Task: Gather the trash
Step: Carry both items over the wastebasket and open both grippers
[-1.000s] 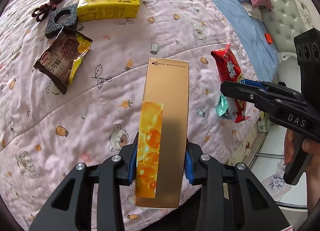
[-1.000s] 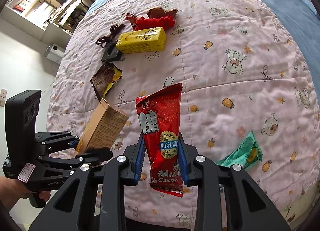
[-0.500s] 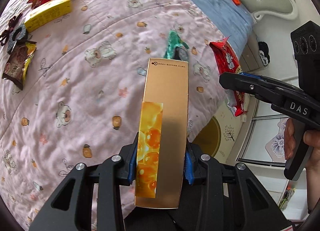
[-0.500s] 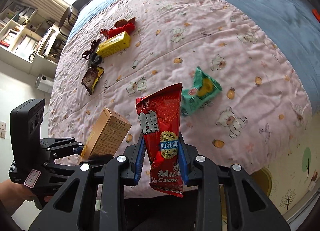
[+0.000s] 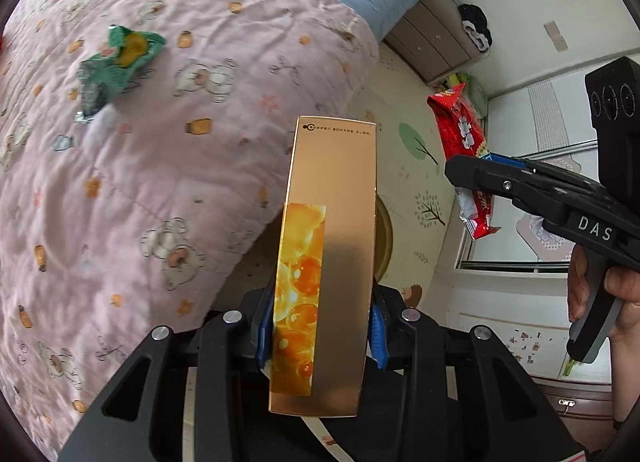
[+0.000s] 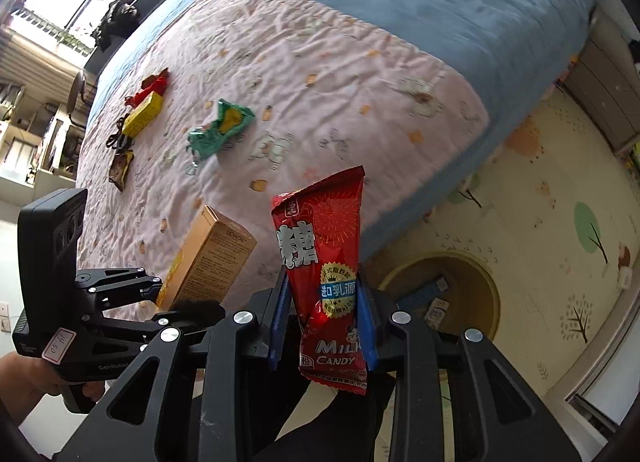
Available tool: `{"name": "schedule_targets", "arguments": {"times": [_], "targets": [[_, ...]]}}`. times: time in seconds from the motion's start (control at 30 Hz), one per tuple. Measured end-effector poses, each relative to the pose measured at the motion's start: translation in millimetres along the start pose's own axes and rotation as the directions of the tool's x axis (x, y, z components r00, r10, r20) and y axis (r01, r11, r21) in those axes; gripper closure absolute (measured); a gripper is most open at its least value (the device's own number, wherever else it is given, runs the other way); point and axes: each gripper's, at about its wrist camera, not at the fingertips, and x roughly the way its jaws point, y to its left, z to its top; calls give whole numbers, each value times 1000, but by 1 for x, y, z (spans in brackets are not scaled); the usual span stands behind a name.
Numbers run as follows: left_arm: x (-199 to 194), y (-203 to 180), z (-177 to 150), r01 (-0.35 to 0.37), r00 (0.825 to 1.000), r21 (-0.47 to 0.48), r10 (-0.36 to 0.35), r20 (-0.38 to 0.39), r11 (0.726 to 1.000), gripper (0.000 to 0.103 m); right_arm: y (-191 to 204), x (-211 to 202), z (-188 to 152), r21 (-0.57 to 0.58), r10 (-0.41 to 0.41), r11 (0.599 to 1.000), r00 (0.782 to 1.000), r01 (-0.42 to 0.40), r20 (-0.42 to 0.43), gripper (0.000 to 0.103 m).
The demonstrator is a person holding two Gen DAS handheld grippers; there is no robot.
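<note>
Left wrist view: gold box (image 5: pixel 332 262) clamped upright between left tool (image 5: pixel 320 326) pads.

A home bedroom: bed with pink bear-print quilt (image 6: pixel 320 62), bedside drawers (image 5: pixel 432 42), tree-patterned floor mat (image 6: pixel 560 230).

A gold box (image 5: pixel 332 262) bears an orange bubble stripe, the candy wrapper (image 6: pixel 324 278) is red with white lettering, and the pink quilt (image 5: pixel 160 190) shows bears beside a crumpled green wrapper (image 5: pixel 116 62).
</note>
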Motion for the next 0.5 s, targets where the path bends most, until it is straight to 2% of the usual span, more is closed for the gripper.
{"name": "schedule_targets", "arguments": {"times": [0.27, 0.5], "targets": [[56, -73, -2, 23, 995, 111, -13, -96, 994, 66, -73, -20, -61, 126, -28, 992, 1000, 30, -11, 74], [88, -106, -4, 28, 988, 163, -3, -153, 986, 66, -109, -28, -99, 201, -41, 979, 999, 43, -14, 74]]}}
